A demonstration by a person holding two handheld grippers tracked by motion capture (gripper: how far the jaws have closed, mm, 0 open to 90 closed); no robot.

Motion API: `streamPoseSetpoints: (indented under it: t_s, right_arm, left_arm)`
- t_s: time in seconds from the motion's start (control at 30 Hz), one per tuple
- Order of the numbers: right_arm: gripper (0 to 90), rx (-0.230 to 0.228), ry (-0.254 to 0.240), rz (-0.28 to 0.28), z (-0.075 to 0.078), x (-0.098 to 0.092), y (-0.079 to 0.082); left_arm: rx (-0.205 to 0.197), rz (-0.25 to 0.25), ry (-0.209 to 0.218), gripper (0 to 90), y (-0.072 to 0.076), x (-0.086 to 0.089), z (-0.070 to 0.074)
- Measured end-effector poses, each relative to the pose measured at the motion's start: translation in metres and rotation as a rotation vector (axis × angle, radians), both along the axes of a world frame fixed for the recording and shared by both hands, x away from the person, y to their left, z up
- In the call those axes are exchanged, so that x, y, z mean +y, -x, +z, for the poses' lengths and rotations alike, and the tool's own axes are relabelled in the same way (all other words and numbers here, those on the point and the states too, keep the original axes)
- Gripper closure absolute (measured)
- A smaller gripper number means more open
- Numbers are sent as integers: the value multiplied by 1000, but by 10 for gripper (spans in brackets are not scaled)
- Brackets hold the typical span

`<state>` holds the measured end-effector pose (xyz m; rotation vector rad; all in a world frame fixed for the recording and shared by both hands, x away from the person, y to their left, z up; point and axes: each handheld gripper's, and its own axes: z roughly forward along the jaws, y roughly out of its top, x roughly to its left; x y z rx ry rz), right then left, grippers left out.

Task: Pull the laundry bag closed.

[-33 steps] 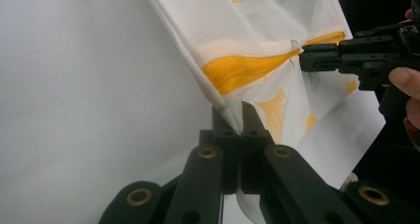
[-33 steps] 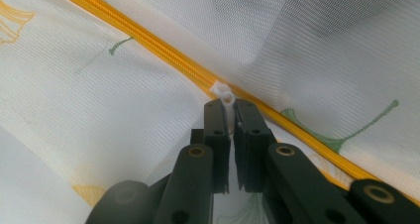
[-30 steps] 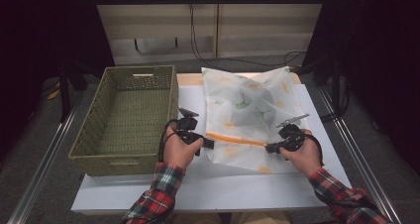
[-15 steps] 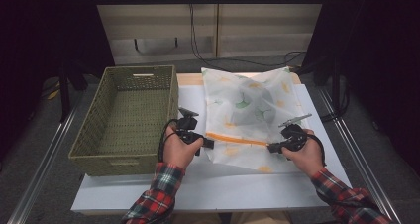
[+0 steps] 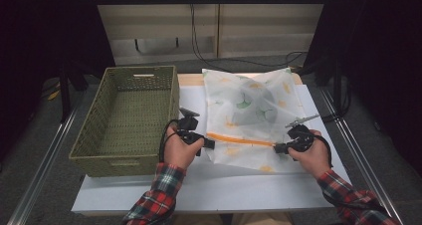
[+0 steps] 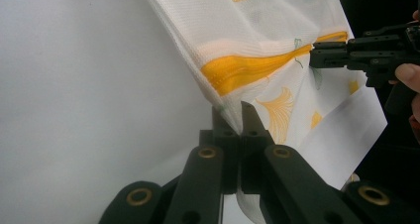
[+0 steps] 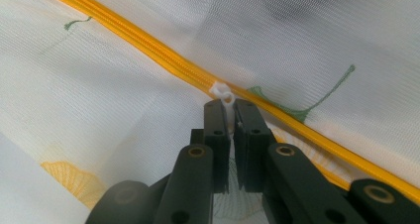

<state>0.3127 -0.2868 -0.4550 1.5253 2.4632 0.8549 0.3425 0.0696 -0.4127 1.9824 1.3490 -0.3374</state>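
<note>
A white mesh laundry bag [image 5: 251,108] with leaf prints and an orange zipper [image 5: 239,140] lies on the white table, something dark bundled inside it. My left gripper [image 5: 211,144] is shut on the bag's left edge [image 6: 229,116] at the end of the orange zipper [image 6: 252,69]. My right gripper [image 5: 276,148] holds the zipper's other end, shut on the white zipper pull [image 7: 222,93] on the orange zipper [image 7: 148,49]. The right gripper [image 6: 317,55] shows far off in the left gripper view.
An empty woven green basket [image 5: 130,118] stands to the left of the bag. The table's bare white top [image 5: 224,185] stretches toward the person. Metal rails run down both sides, with cables on the floor behind.
The right hand has edged slightly to the right along the zipper line. The left hand has stayed put.
</note>
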Motion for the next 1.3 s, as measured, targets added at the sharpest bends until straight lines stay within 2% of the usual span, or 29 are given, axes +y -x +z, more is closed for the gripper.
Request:
streamPoseSetpoints:
  t_s: [0.13,0.2,0.23,0.63,0.67,1.0,1.3]
  right_arm:
    - [858,11,-6,-8,1,-1,1]
    - [858,-3,3,-2,0,-2,1]
    - [858,12,7,-15,0,-2,1]
    - [858,10,3,-25,0,-11,3]
    - [858,10,7,-24,0,-12,3]
    - [858,8,11,-34,0,-18,5]
    - [858,9,17,-54,1,-22,7]
  left_arm:
    - [3,2,0,894,0,0,0]
    - [4,2,-1,893,0,1,0]
    - [4,2,0,894,0,1,0]
    - [0,-2,-8,894,0,0,0]
    - [6,-1,1,894,0,-1,0]
    - [-5,-11,-17,894,-1,-1,2]
    - [0,-9,-10,894,-1,-1,3]
